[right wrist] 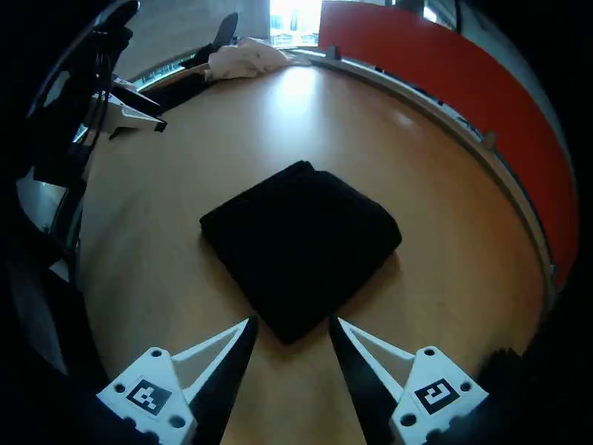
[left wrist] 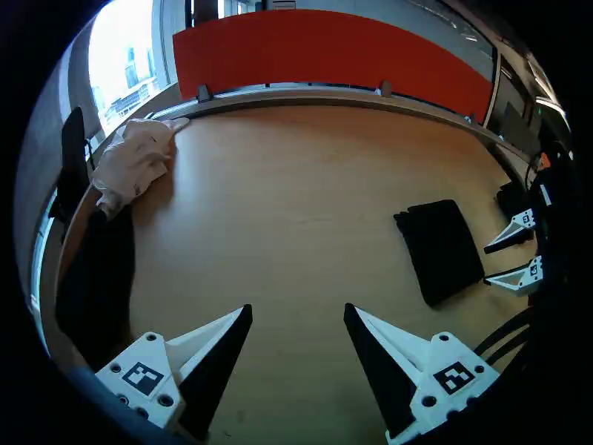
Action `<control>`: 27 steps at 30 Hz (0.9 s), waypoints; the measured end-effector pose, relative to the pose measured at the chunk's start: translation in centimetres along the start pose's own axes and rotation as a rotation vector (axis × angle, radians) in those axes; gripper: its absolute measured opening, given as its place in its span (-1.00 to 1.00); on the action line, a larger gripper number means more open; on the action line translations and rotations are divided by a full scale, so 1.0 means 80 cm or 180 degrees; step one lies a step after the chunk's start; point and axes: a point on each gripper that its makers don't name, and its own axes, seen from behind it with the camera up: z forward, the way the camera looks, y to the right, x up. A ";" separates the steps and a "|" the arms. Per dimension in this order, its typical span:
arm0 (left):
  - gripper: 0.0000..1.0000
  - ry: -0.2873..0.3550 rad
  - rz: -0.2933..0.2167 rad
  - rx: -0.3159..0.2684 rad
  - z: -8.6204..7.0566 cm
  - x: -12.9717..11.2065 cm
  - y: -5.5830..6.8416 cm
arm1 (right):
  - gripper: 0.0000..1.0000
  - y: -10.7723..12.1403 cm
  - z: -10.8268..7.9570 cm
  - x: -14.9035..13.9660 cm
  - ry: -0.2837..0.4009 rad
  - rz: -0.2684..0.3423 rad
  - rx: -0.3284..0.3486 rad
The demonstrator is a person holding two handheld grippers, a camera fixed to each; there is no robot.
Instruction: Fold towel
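Observation:
A black towel (right wrist: 300,245) lies folded into a thick rectangle on the wooden table (right wrist: 445,245). My right gripper (right wrist: 293,326) stands open just in front of its near corner, which reaches into the gap between the fingers without touching them. In the left gripper view the same black towel (left wrist: 439,248) lies at the right, with the right gripper's (left wrist: 528,243) white fingers at its far side. My left gripper (left wrist: 296,313) is open over bare wood, well left of the towel, with nothing between its fingers.
A crumpled cream cloth (left wrist: 133,159) lies at the table's far left corner, beside a dark chair (left wrist: 74,148). A red partition (left wrist: 333,52) runs along the table's back edge. Black cables (left wrist: 511,337) hang at the right edge. A window (left wrist: 122,52) is behind.

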 end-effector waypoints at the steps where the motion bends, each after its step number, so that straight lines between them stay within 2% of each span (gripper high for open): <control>1: 0.83 0.0000 -0.0001 0.0000 0.000 0.000 0.000 | 0.42 -0.001 0.001 -0.003 -0.0013 0.0007 0.0006; 6: 0.83 -0.0002 -0.0011 0.0002 0.000 -0.001 0.000 | 0.28 -0.004 0.004 -0.014 -0.0062 0.0038 0.0034; 10: 0.83 -0.0001 -0.0018 0.0000 -0.001 -0.002 0.000 | 0.24 -0.005 0.005 -0.018 -0.0077 0.0058 0.0034; 18: 0.84 0.0000 -0.0012 -0.0001 -0.001 -0.002 0.000 | -0.17 -0.008 0.007 -0.025 -0.0112 0.0107 0.0063; 24: 0.84 0.0006 -0.0014 -0.0006 -0.001 0.000 -0.001 | -0.34 -0.006 0.006 -0.026 -0.0103 0.0138 0.0065; 27: 0.84 0.0006 -0.0010 -0.0004 -0.001 0.000 -0.001 | -0.50 -0.005 0.006 -0.026 -0.0100 0.0143 0.0046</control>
